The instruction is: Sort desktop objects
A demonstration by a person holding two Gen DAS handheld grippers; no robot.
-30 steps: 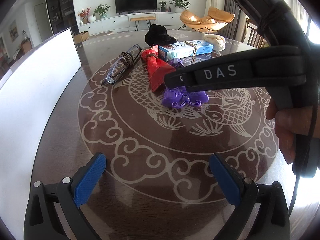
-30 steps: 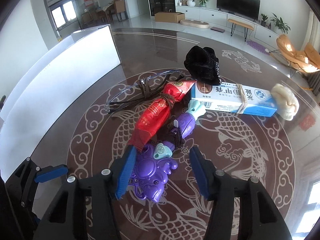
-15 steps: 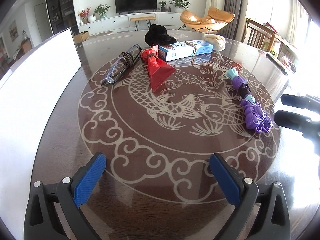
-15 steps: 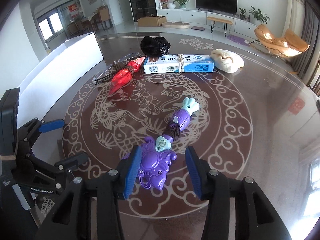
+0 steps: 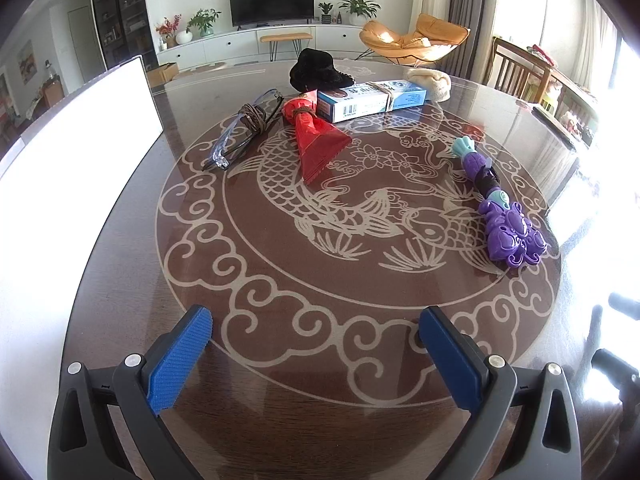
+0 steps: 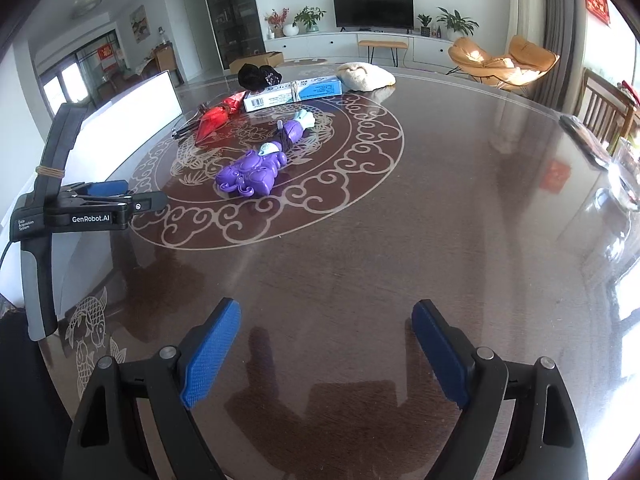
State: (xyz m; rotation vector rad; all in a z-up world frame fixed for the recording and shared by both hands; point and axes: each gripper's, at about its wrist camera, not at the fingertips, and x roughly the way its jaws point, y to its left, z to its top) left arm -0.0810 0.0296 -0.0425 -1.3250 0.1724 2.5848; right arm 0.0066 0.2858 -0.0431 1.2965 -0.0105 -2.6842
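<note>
A purple toy wand [image 5: 500,216] lies alone on the right part of the round patterned table [image 5: 320,280]; it also shows in the right wrist view [image 6: 260,164]. At the far side lie a red folded fan [image 5: 316,140], clear glasses with a brown cord [image 5: 246,128], a blue-and-white box [image 5: 372,100], a black pouch [image 5: 316,68] and a cream cloth [image 5: 430,80]. My left gripper [image 5: 316,352] is open and empty over the near edge. My right gripper [image 6: 326,348] is open and empty, well back from the wand.
A white board [image 5: 68,140] stands along the table's left edge. The left gripper's body [image 6: 80,212] shows at the left in the right wrist view. A wooden chair [image 5: 520,68] stands at the far right. A dark flat object [image 6: 584,136] lies near the right edge.
My right gripper carried the purple wand from beside the fan to the right part of the table, let go and pulled back. The left gripper has not moved.
</note>
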